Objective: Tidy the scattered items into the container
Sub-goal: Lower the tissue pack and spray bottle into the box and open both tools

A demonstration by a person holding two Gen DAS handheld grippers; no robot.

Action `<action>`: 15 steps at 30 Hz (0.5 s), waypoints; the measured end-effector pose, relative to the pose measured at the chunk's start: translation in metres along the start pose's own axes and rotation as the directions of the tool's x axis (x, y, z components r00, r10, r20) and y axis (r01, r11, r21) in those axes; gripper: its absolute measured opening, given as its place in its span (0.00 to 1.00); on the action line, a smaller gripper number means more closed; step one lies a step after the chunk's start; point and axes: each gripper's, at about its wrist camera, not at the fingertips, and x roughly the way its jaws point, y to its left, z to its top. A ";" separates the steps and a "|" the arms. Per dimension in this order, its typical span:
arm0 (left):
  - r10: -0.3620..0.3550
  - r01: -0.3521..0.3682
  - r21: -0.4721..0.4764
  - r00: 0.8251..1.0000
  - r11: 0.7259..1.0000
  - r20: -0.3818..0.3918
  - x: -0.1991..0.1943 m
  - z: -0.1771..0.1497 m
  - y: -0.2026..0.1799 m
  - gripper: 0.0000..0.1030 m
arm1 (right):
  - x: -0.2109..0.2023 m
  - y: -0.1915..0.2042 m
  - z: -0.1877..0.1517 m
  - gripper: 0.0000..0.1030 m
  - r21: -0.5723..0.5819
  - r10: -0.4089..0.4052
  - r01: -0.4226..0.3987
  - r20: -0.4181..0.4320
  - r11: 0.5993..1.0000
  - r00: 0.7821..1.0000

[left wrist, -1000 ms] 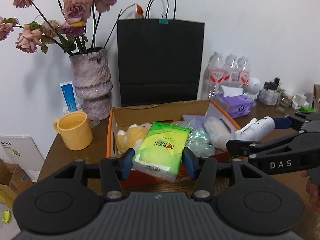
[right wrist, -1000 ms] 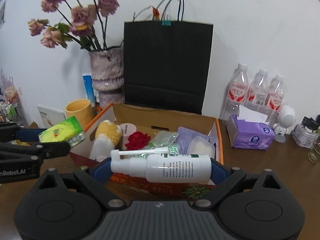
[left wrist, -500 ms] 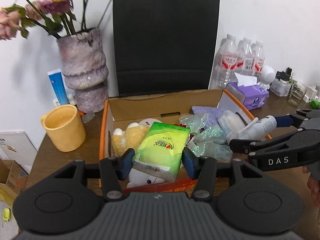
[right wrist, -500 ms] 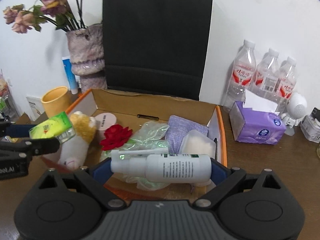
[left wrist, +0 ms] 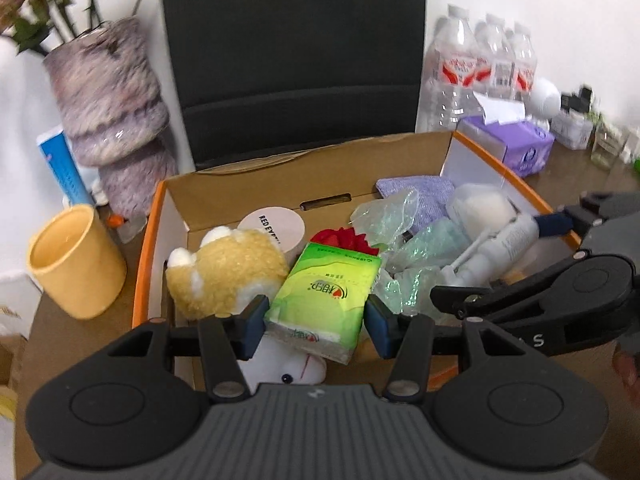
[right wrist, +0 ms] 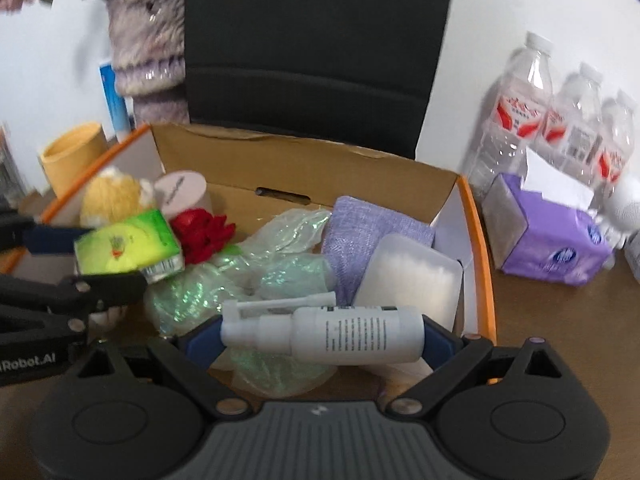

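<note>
Brown wooden table (right wrist: 560, 320) against a white wall. Black paper bag (left wrist: 292, 52) upright at the back edge, directly behind the box. Open cardboard box (left wrist: 256, 184) with orange rims mid-table, already crowded: yellow plush toy (left wrist: 228, 272) in the left half, round pink lid (left wrist: 276, 228) reading "RED EYE…" against the back wall, red fabric flower (right wrist: 202, 232) beside it, crinkled iridescent film (right wrist: 276, 260) in the middle, lilac cloth (right wrist: 372, 228) and a clear case of cotton swabs (right wrist: 408, 280) toward the right wall. Grey-mauve mottled vase (left wrist: 108, 116) with dried stems at the back left corner, blue tube (left wrist: 60, 168) beside it, yellow mug (left wrist: 72, 260) just off the box's left rim. Three water bottles (right wrist: 560, 120) with red labels at the back right, purple tissue box (right wrist: 552, 240) in front of them.

Left gripper (left wrist: 316, 320) angled downward over the box's front edge, pinching a green tissue pack (left wrist: 324, 296) printed with Chinese characters, small type unreadable; "Robot.AI" legible on its body from the right wrist view.

Right gripper (right wrist: 322, 336) likewise tilted down above the right half of the box, clamped endwise on a white spray bottle (right wrist: 344, 336) lying crosswise, nozzle to the left, label text too fine to read.
</note>
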 end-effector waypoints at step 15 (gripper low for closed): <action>0.043 -0.043 0.115 0.999 0.992 0.003 0.009 0.006 -0.010 0.66 | 0.014 0.007 0.004 1.00 -0.109 -0.071 0.069 -0.015 0.992 0.997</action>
